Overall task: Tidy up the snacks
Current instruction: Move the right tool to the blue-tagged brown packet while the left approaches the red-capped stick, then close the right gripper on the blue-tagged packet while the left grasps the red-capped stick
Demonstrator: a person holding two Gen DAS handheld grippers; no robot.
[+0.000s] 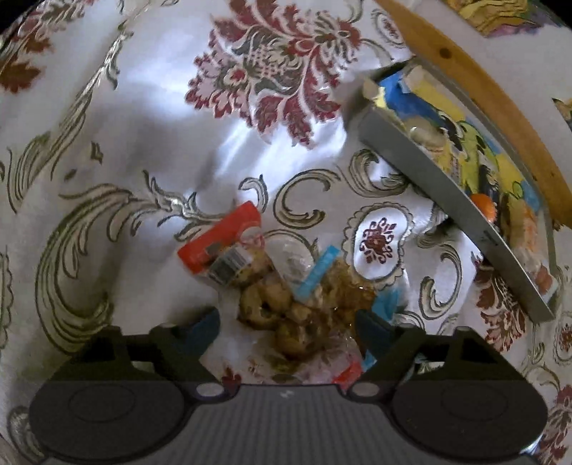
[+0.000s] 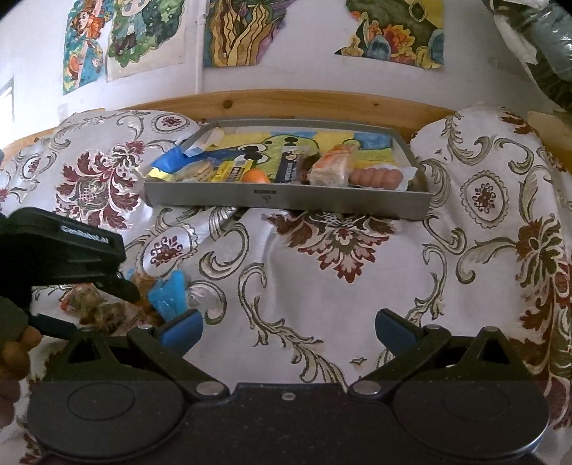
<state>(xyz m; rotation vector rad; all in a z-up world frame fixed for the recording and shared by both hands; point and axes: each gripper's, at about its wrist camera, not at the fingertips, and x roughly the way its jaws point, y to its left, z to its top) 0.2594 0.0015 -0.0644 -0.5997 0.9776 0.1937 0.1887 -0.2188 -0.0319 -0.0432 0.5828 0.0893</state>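
The left gripper (image 1: 287,327) body hides the near end of the clear snack bags (image 1: 286,304), and their labels are blurred. In the right wrist view the gray tray (image 2: 286,200) wall conceals the lower parts of its snacks, whose print is unreadable.

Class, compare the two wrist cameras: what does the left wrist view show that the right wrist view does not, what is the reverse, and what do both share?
Only the left wrist view shows the red-topped cookie bag from above, between the open left gripper.

Only the right wrist view shows the wall drawings, the sausages in the tray, and the open, empty right gripper.

Both show the grey tray, the orange fruit and the floral cloth.
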